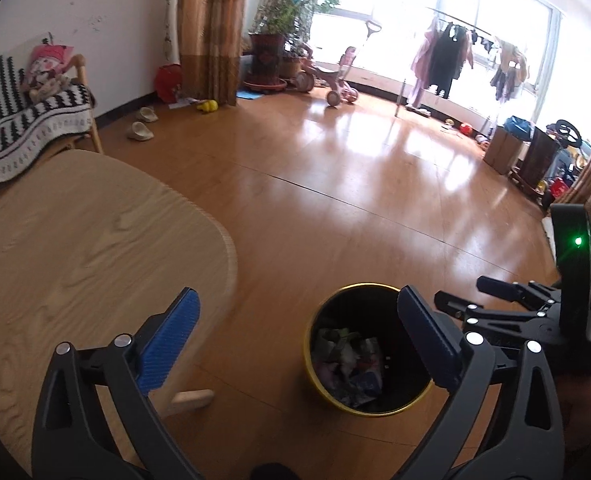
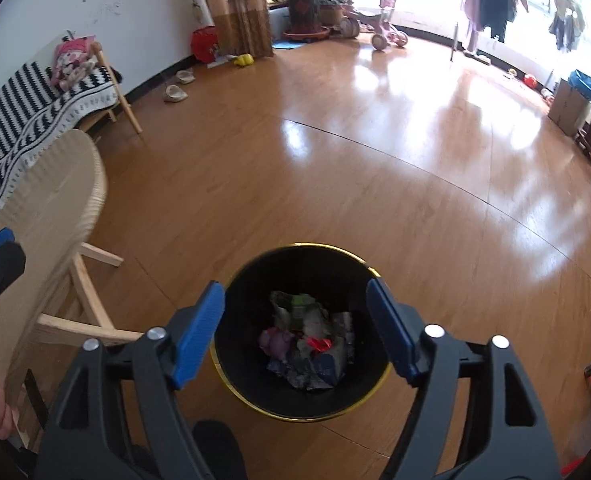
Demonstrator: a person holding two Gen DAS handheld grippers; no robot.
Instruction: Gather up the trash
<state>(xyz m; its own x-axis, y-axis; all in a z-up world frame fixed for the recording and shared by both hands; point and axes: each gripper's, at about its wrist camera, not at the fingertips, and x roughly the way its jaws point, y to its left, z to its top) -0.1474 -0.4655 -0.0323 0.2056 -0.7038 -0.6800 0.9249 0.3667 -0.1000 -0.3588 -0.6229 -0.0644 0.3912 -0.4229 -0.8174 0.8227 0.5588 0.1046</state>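
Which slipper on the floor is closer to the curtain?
The farther slipper, lying nearer the brown curtain and the yellow toy. The other slipper sits closer to the blanket-covered chair.

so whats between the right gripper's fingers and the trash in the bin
Nothing. In the right wrist view the right gripper stands open and empty above the black bin; between its fingers only the crumpled trash on the bin's bottom shows.

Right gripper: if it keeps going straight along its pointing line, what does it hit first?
Likely the trash inside the black bin. The right gripper, open and empty, frames the bin's mouth; depth is unclear.
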